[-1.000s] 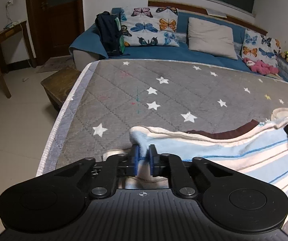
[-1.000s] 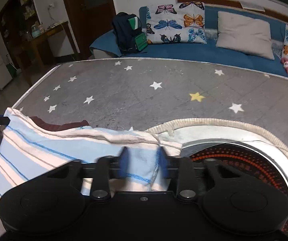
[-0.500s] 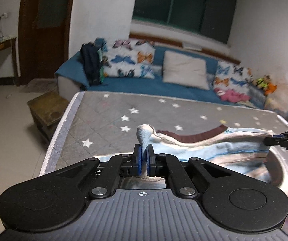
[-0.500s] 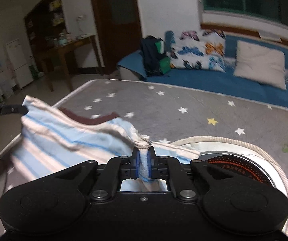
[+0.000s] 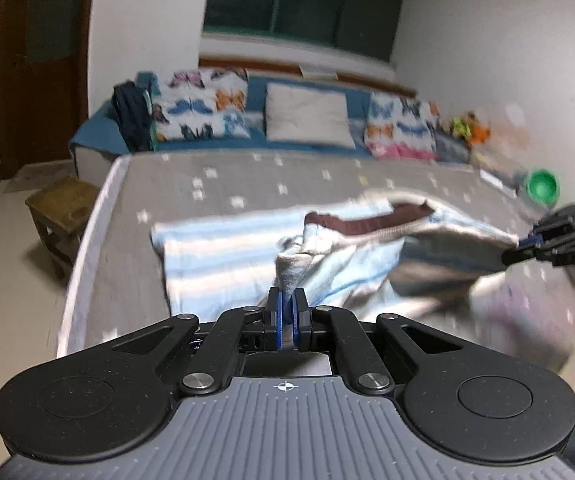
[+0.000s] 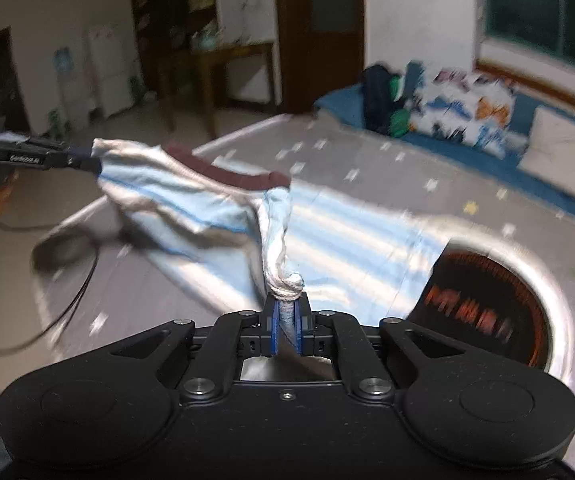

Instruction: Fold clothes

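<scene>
A person is holding two black grippers, one in each hand. The left gripper [image 5: 286, 312] is pinching one bunched edge of the blue-and-white striped shirt with a dark red collar [image 5: 223, 248] tight between its blue pads. The right gripper [image 6: 286, 320] is pinching another bunched bit the same way. Both are lifting the near part of the shirt, while the far part is lying on the grey quilted bed cover with white stars [image 5: 247, 172]. I think the fold is only starting: one side is going up and over, and nothing is looking neat yet. I am counting one shirt, two grippers, and three butterfly pillows [image 5: 203, 104] far away on the blue sofa.
</scene>
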`<state>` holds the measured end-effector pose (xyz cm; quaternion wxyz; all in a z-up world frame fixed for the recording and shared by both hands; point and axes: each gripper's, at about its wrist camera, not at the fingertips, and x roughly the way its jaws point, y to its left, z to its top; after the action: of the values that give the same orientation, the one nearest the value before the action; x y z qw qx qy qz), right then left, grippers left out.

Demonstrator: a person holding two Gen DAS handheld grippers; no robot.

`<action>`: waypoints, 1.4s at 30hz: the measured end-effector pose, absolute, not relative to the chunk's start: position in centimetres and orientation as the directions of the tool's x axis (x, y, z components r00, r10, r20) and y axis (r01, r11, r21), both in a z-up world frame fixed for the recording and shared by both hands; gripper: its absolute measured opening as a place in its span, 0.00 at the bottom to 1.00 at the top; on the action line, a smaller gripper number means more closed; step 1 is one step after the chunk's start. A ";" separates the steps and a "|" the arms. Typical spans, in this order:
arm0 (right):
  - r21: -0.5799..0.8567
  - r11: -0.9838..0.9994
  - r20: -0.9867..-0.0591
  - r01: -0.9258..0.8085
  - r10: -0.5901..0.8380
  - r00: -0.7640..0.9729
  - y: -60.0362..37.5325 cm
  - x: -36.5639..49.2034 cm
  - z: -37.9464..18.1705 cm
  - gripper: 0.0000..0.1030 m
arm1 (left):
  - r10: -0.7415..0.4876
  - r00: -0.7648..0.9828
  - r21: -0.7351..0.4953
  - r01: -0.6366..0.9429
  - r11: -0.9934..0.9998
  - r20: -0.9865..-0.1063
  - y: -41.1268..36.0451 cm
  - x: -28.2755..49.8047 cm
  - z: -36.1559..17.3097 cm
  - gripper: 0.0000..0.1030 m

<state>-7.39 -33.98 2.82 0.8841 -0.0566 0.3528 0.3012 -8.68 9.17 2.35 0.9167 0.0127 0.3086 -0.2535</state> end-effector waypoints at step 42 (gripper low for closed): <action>-0.032 0.724 -0.698 -0.689 0.478 0.533 -26.1 -9.1 1.7 0.44 | -0.368 0.669 0.052 0.519 0.853 -0.646 3.8 -8.3 -0.5 0.51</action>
<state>-9.13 -26.15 1.75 0.8620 -0.1537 0.3446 0.3384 -8.34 3.82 -0.47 0.9060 0.1164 0.3252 -0.2448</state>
